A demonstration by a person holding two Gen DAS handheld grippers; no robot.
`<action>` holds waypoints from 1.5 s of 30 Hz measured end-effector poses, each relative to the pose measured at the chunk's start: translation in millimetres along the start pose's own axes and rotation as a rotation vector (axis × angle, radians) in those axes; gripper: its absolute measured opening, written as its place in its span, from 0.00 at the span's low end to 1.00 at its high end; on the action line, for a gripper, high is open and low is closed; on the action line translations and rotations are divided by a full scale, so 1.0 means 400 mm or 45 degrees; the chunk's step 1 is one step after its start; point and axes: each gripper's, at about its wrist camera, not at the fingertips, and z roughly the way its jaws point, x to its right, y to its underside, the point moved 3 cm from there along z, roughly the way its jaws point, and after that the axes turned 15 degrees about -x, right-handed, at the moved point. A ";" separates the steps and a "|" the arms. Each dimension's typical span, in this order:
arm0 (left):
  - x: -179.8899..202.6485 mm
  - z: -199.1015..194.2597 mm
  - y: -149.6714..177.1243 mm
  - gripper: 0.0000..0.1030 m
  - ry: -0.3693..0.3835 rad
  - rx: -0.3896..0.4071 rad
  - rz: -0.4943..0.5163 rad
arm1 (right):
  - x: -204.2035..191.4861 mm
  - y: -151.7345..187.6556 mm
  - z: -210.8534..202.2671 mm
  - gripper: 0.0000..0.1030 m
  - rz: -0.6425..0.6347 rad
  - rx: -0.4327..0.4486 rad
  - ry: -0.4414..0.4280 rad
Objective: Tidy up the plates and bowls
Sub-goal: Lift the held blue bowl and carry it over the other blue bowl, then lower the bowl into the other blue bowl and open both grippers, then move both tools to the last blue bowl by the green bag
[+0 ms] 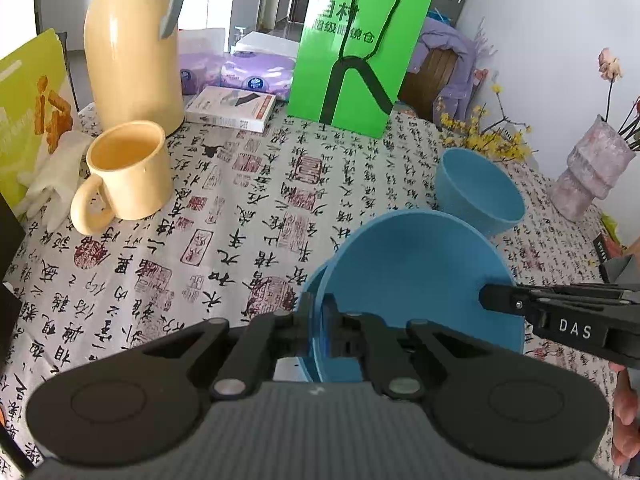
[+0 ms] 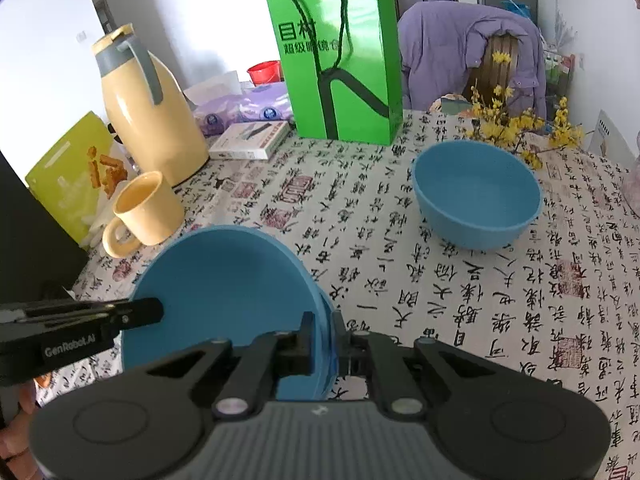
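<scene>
left fingers clenched on plate rim | right fingers clenched opposite rim | bowl near, apart

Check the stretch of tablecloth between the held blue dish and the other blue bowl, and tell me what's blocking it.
Nothing visible blocks it. The held blue dish, pinched at its rim by the left claw and right claw, faces only bare tablecloth before the blue bowl. The yellow mug sits off to the side.
</scene>
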 end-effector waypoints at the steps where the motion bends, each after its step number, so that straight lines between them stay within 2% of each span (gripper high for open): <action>1: -0.002 0.004 0.001 0.05 -0.003 -0.005 -0.005 | 0.000 0.000 0.005 0.07 0.000 -0.003 0.000; 5: -0.002 0.019 -0.001 0.05 -0.010 -0.021 -0.003 | -0.002 0.004 0.021 0.07 -0.005 -0.018 0.010; 12: -0.004 0.032 -0.003 0.07 -0.026 -0.019 0.016 | -0.006 0.003 0.030 0.17 -0.021 -0.008 0.026; 20: 0.000 0.020 0.000 0.10 -0.014 -0.012 0.043 | -0.009 -0.001 0.009 0.20 -0.025 0.022 0.022; 22: -0.002 0.011 0.002 0.24 -0.014 -0.001 0.044 | -0.007 0.000 -0.005 0.26 -0.024 0.035 0.029; 24: -0.004 -0.002 0.008 0.32 -0.017 0.016 0.048 | -0.005 0.004 -0.019 0.33 -0.024 0.046 0.030; 26: -0.002 -0.019 0.019 0.35 -0.021 0.037 0.069 | -0.003 0.014 -0.035 0.39 -0.025 0.059 0.034; 28: -0.001 -0.035 0.034 0.47 -0.029 0.061 0.094 | 0.000 0.031 -0.053 0.49 -0.026 0.079 0.041; 31: 0.004 -0.062 0.063 0.62 -0.061 0.113 0.139 | 0.008 0.064 -0.077 0.61 -0.026 0.105 0.049; 32: 0.005 -0.073 0.073 0.65 -0.072 0.132 0.152 | 0.012 0.078 -0.085 0.63 -0.025 0.114 0.050; 34: 0.008 -0.092 0.093 0.78 -0.083 0.165 0.173 | 0.023 0.108 -0.106 0.68 -0.010 0.140 0.050; 37: 0.009 -0.125 0.136 0.89 -0.085 0.231 0.208 | 0.033 0.163 -0.141 0.81 -0.004 0.194 0.059; 39: 0.008 -0.143 0.171 0.96 -0.098 0.273 0.226 | 0.036 0.206 -0.162 0.84 -0.004 0.224 0.072; 45: -0.015 -0.181 0.280 1.00 -0.058 0.350 0.218 | 0.037 0.344 -0.206 0.89 0.005 0.315 0.105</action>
